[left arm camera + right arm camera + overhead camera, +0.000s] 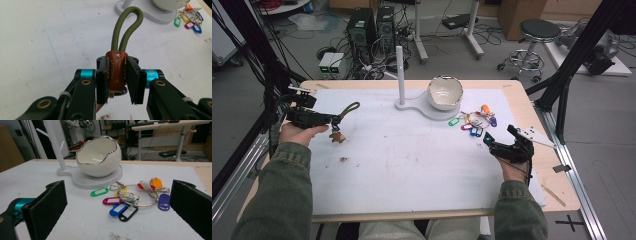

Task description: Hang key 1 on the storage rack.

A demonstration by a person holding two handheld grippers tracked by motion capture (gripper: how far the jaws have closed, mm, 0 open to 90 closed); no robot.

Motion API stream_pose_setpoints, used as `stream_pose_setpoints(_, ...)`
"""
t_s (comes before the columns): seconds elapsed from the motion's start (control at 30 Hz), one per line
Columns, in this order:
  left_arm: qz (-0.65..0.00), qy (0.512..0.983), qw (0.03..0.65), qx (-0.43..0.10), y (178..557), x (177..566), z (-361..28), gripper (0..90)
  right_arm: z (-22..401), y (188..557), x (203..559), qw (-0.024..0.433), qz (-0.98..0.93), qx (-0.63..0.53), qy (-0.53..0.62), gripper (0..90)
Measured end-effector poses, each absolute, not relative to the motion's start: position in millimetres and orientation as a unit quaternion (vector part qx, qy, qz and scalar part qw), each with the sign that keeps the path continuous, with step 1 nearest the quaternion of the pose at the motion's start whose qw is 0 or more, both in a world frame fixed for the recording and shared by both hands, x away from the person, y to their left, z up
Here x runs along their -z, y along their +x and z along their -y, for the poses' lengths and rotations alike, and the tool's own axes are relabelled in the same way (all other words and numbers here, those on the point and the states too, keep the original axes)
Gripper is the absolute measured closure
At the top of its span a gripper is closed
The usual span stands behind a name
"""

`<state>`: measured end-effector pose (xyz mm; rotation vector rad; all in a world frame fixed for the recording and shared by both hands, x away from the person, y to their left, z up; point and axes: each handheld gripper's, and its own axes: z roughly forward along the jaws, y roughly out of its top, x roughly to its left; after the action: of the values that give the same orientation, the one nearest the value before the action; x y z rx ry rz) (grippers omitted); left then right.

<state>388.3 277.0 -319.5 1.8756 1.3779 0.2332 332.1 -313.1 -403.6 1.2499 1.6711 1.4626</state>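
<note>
Left claw (pixel 117 82) clamps the brown leather tab (pixel 115 72) of a light, floppy cord-loop keychain (pixel 343 116), held above the tabletop (pixel 402 165) at nine o'clock. Right claw (pixel 117 207) gapes wide.

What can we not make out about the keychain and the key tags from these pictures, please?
- Keychain, left gripper view: its lower end is hidden behind the left gripper.
- Keychain pendant, high view: too small to identify.
- Key tags, right gripper view: labels too small to read; the ring overlaps some.
- Bowl: its bottom is hidden by the rim.
</note>
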Motion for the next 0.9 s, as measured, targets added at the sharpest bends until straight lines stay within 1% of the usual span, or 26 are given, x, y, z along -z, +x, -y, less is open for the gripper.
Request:
stream_pose_setpoints(0.2,-0.547,0.730,0.400,-0.093,396,313,-274,71.6,315,329,403,0.305,-0.617,-0.549,0.474,0.7)
stream_pose_setpoints(0.33,-0.546,0.728,0.404,-0.095,401,308,-272,71.6,314,327,403,0.306,-0.615,-0.549,0.477,0.7)
stream_pose_setpoints(0.4,-0.550,0.720,0.414,-0.091,405,306,-272,71.7,314,327,403,0.311,-0.614,-0.546,0.477,0.8)
stream_pose_setpoints(0.63,-0.551,0.715,0.418,-0.104,412,295,-270,71.6,315,325,404,0.312,-0.609,-0.546,0.483,0.7)
stream_pose_setpoints(0.9,-0.556,0.703,0.435,-0.090,421,294,-266,71.6,317,324,404,0.313,-0.609,-0.546,0.483,0.7)
